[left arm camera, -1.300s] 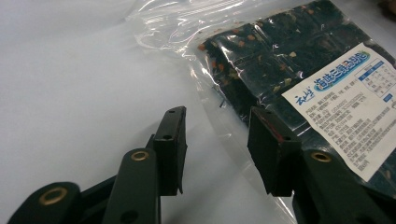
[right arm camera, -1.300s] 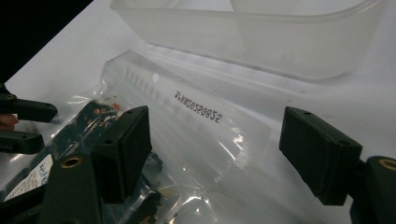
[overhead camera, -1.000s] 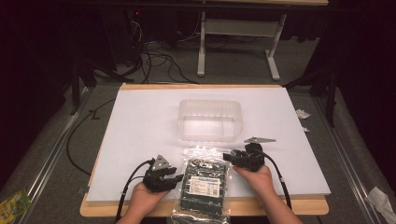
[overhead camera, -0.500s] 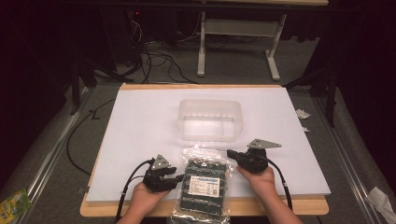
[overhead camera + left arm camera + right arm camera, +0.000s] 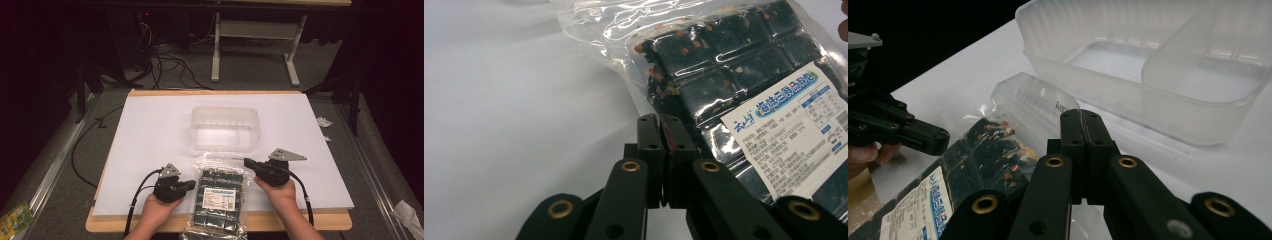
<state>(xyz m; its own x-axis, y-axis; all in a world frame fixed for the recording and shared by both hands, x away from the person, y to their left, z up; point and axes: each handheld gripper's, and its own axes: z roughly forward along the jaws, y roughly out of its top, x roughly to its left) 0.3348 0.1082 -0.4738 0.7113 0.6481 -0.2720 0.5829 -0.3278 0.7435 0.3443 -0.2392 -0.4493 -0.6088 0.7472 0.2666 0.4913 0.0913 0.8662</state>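
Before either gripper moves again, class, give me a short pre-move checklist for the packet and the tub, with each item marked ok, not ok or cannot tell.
1. Left gripper jaws closed: ok.
2. Left gripper pinching the bag's edge: cannot tell.
3. Right gripper jaws closed: ok.
4. Right gripper gripping the bag: cannot tell.
5. Clear container upright and empty, beyond the bag: ok.
6. Bag fully on the table: not ok, its near end overhangs the edge.

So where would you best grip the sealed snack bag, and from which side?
Probably the bag's clear top flap, which lies flat and empty toward the plastic container. Come in low from the right hand-held gripper's side: that thin film fits between jaws, the block-filled middle looks too thick.
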